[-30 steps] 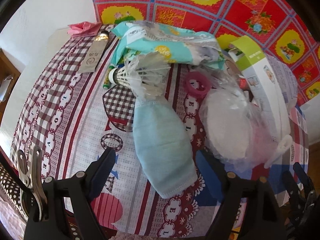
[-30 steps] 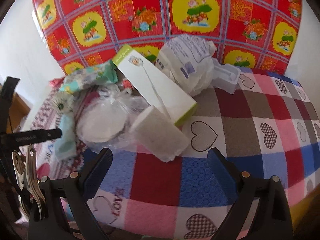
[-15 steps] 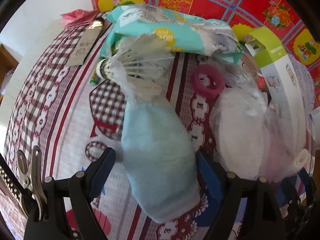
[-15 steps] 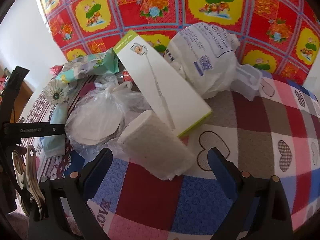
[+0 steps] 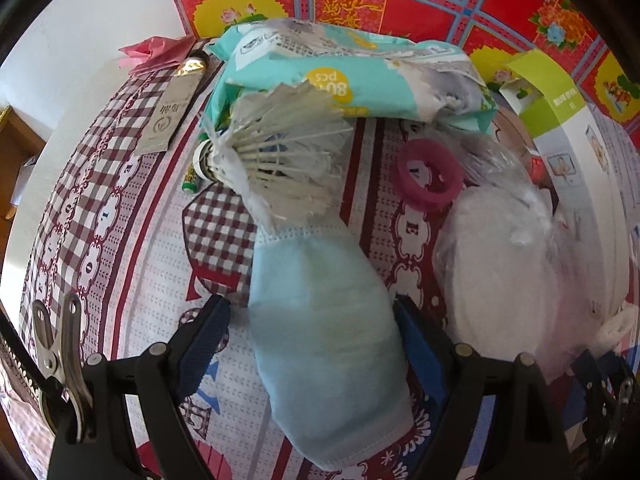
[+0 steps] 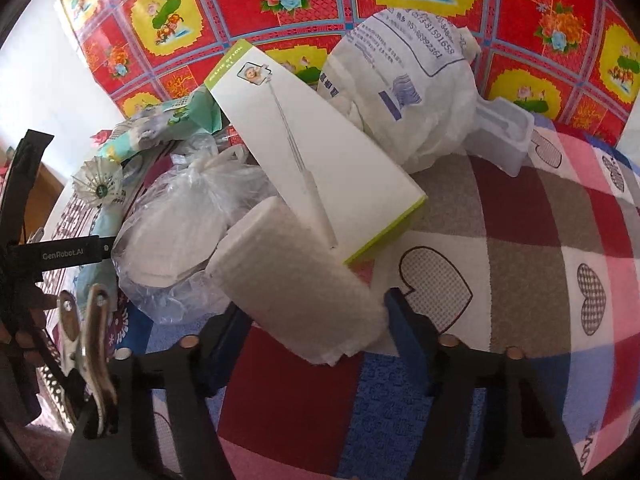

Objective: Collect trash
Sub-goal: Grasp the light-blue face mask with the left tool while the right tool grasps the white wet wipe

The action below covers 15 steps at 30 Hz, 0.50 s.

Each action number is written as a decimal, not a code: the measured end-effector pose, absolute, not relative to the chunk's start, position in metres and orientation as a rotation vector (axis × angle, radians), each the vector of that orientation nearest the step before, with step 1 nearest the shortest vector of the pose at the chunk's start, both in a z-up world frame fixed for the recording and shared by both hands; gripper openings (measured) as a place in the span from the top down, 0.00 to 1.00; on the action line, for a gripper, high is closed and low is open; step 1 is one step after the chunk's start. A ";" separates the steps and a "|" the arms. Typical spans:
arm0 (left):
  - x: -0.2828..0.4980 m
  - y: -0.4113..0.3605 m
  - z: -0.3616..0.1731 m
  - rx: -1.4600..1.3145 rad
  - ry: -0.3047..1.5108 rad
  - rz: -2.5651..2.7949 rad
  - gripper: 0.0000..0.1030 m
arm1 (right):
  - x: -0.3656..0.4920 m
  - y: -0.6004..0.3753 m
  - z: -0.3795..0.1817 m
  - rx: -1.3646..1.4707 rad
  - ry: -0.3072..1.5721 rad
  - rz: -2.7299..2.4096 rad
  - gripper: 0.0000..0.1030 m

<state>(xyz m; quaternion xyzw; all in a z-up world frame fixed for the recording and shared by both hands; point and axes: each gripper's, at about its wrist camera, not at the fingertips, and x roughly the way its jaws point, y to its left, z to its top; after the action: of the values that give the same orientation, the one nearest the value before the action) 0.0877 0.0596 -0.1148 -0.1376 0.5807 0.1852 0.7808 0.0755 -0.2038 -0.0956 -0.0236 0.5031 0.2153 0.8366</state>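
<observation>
Both tongs lower: right tongs [image 6: 318,322] closing around tissue roll [image 6: 294,280]; left tongs [image 5: 314,328] apart, straddling mask [image 5: 320,320].

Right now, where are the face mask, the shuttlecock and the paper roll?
Face mask [image 5: 320,320]: left wrist view, middle of its blue cloth.
Shuttlecock [image 5: 280,160]: left wrist view, on its white feathers.
Paper roll [image 6: 296,284]: right wrist view, middle of its side.

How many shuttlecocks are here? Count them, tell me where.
1. The shuttlecock lies on its side between the wipes pack and the blue mask. Others may be hidden under the pile.
</observation>
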 end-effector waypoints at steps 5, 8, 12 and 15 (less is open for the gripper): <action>0.079 0.059 -0.112 -0.278 1.257 0.379 0.18 | 0.069 -0.200 -0.094 -0.024 1.078 0.469 0.64; 0.070 0.056 -0.110 -0.259 1.251 0.356 0.22 | 0.062 -0.198 -0.090 -0.007 1.074 0.470 0.68; 0.059 0.050 -0.105 -0.225 1.233 0.322 0.38 | 0.053 -0.195 -0.086 0.002 1.068 0.460 0.70; 0.052 0.048 -0.101 -0.199 1.224 0.288 0.50 | 0.045 -0.193 -0.081 0.017 1.066 0.450 0.70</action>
<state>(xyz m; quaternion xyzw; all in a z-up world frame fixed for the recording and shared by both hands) 0.0520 0.0476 -0.1007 -0.0927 0.5716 0.1345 0.8041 0.0446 -0.1925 -0.0812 0.0079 0.5038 0.2127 0.8372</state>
